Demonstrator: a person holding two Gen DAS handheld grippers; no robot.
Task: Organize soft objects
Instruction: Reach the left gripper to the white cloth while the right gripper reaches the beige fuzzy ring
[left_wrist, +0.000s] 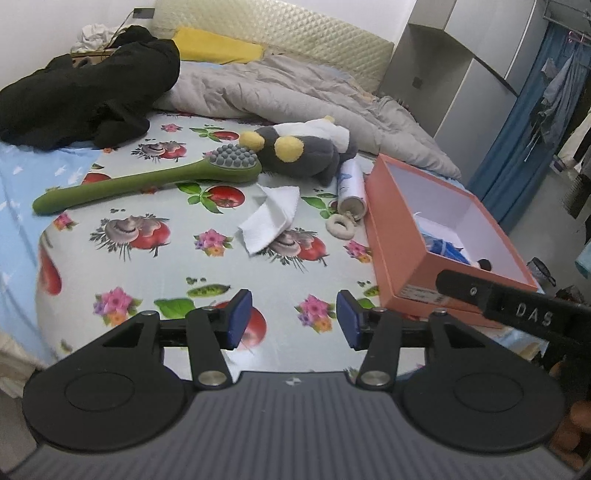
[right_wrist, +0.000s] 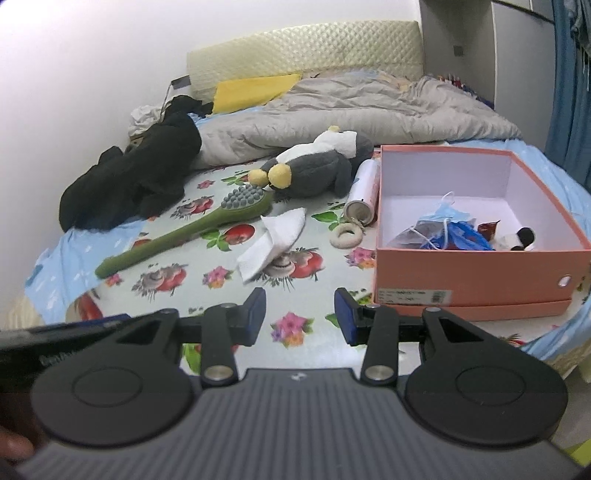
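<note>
Bed (left_wrist: 155, 266) with printed cloth, seen from its near edge. Orange box (right_wrist: 480, 269) at the right edge, open, already holding face masks (right_wrist: 443, 221) and a small black-and-white plush (right_wrist: 521, 236). Still loose on the cloth: plush penguin (left_wrist: 295, 147) toward the far side, touching the grey quilt (left_wrist: 295, 92); white cloth (left_wrist: 269, 218) crumpled mid-bed, nearest of the soft things; green brush (left_wrist: 147, 181) lying across toward the left edge, head just beside the penguin; white tube (left_wrist: 351, 188) and ring (left_wrist: 340, 227) just beside the box's left wall. Black garment (left_wrist: 85, 88) heaped at the far left corner.

Left hand-held gripper (left_wrist: 294, 319) released, jaws apart, nothing between the pads, low over the near edge. Right hand-held gripper (right_wrist: 300, 317) likewise released and empty, hovering near the box's front corner.

Step in hand, by judgement: reach for the next soft item, most likely the white cloth. Best done by coming down over a raised fold, closing on bunched fabric rather than a flat layer, then lifting clear before swinging over the box wall. Care needed not to pinch the printed cloth beneath, nor to drag the ring or tube along.
</note>
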